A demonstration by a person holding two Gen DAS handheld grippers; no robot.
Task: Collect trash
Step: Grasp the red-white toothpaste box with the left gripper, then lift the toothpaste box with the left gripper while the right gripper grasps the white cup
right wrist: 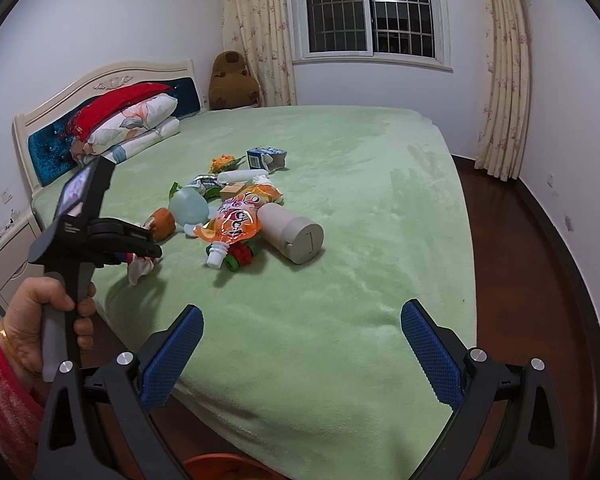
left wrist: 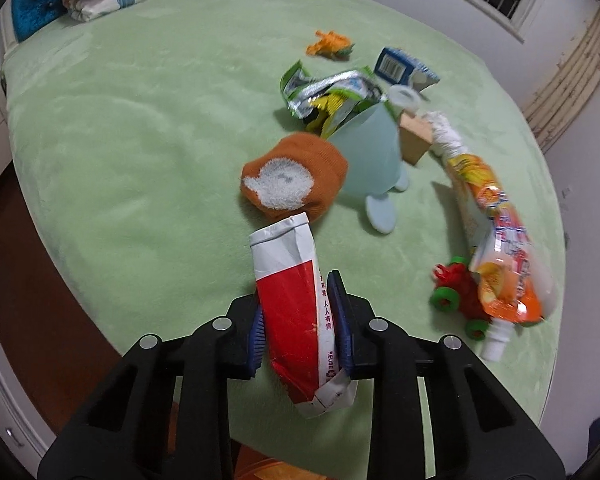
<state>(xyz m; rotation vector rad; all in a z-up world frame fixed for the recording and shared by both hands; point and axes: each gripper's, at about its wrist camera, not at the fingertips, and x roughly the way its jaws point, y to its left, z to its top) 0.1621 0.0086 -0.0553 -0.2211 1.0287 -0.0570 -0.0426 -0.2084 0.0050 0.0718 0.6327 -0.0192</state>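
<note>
Left tool (left wrist: 302, 322) clamped on paper cup (left wrist: 296, 304); right tool (right wrist: 300, 344) spread wide, nothing held.

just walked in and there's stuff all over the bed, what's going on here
A person is clearing trash off a green bed with a handheld tool in each hand. The left tool is shut on a crumpled red and white paper carton, held above the bed's near edge. The right tool is open and holds nothing. A pile remains on the bed: an orange drink pouch, a blue carton, foil wrappers, toys and a sock.
</note>
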